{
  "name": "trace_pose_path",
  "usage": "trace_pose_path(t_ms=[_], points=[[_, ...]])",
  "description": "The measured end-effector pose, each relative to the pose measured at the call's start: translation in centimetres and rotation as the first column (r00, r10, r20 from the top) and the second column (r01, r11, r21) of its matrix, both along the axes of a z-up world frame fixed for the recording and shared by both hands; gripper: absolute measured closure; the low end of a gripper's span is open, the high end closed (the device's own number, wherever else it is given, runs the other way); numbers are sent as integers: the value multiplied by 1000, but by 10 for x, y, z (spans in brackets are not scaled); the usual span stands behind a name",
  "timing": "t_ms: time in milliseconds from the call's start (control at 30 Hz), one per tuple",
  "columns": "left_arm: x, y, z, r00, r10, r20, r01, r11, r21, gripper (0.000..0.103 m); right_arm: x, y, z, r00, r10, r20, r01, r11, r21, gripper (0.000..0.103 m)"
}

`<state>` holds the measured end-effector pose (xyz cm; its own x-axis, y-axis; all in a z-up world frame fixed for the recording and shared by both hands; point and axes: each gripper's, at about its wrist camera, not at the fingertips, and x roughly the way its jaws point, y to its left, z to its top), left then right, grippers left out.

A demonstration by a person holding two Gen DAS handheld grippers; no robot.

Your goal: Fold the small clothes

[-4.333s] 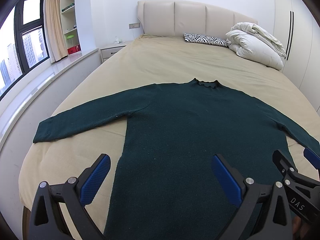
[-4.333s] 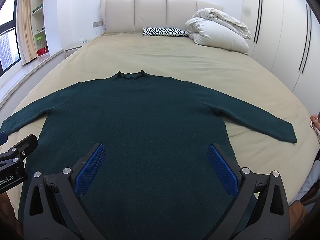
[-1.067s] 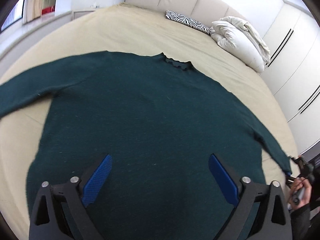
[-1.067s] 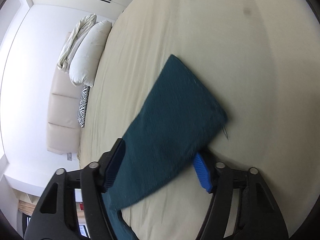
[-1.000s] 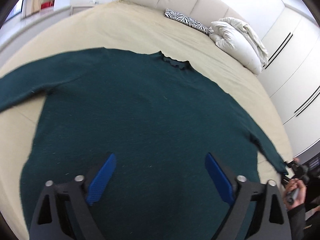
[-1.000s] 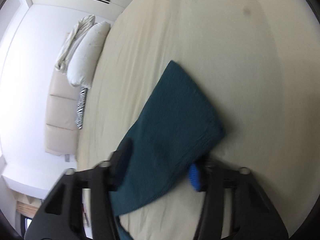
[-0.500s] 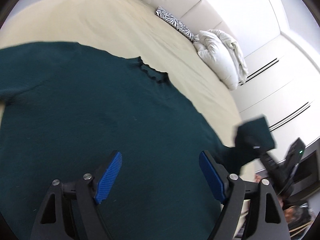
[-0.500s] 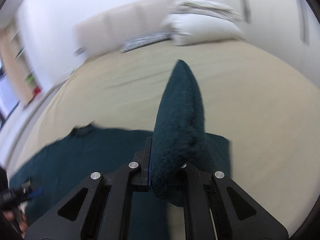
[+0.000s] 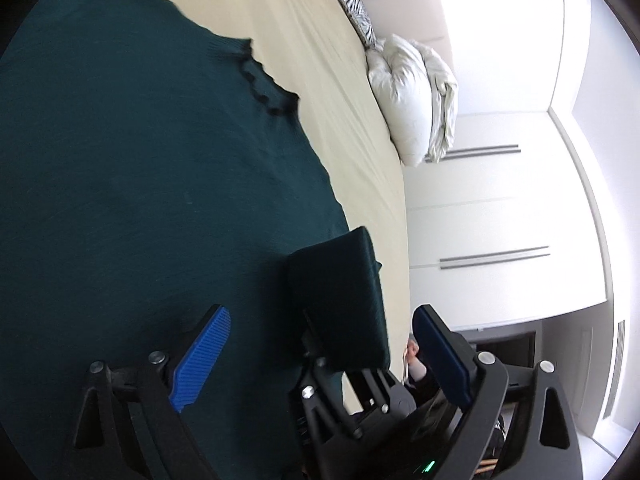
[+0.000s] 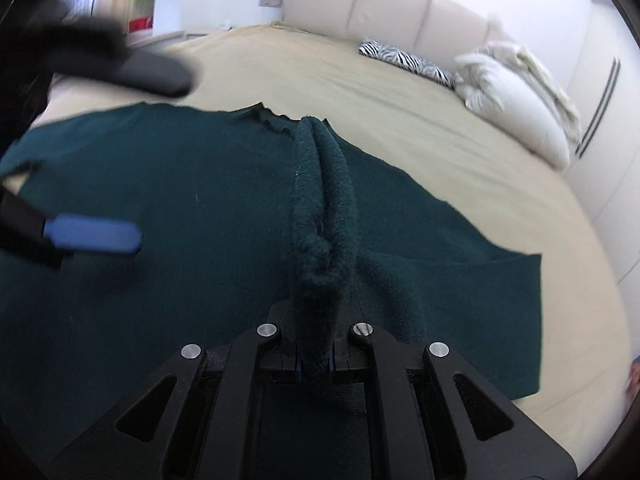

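A dark green sweater (image 10: 160, 208) lies flat on the bed, its collar (image 10: 276, 118) pointing to the headboard. My right gripper (image 10: 316, 364) is shut on the cuff of the right sleeve (image 10: 322, 200), and the sleeve is folded back over the body. In the left wrist view that cuff (image 9: 340, 292) hangs just ahead of my left gripper (image 9: 320, 314). The left gripper's jaws are opening and its pads (image 9: 204, 356) press on nothing. One blue pad (image 10: 92, 236) also shows at the left of the right wrist view, above the sweater.
The beige bed (image 10: 400, 120) stretches to a padded headboard (image 10: 380, 12). A zebra pillow (image 10: 404, 62) and a white folded duvet (image 10: 516, 96) lie at the far right. White wardrobe doors (image 9: 500, 208) stand beside the bed.
My right gripper shut on the sleeve cuff, rolled upright and carried it left over the sweater's body. The left gripper swung right and tilted, its jaws a little wider.
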<state>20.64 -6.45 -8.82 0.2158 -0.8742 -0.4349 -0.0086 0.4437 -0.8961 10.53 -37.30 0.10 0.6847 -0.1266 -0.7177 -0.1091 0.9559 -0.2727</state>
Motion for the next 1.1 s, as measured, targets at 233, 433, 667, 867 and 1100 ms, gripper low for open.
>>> trace_pose_path(t_ms=[233, 433, 667, 867, 1100], points=[[29, -23, 14, 993, -118, -8, 118, 991, 58, 8, -7, 25, -15, 994, 95, 59, -82, 976, -200, 96], [45, -47, 19, 981, -192, 2, 189, 969, 157, 31, 11, 22, -26, 988, 137, 68, -115, 958, -261, 96], [40, -47, 10, 971, -239, -15, 236, 944, 230, 94, -54, 24, -16, 990, 126, 58, -110, 970, -219, 94], [58, -21, 34, 983, -171, 60, 149, 951, 272, 94, -53, -48, 11, 1000, -5, 13, 1, 970, 243, 42], [80, 21, 47, 987, -91, 134, 39, 938, 345, 95, -52, -205, -17, 916, -329, -232, 378, 507, 775, 32]])
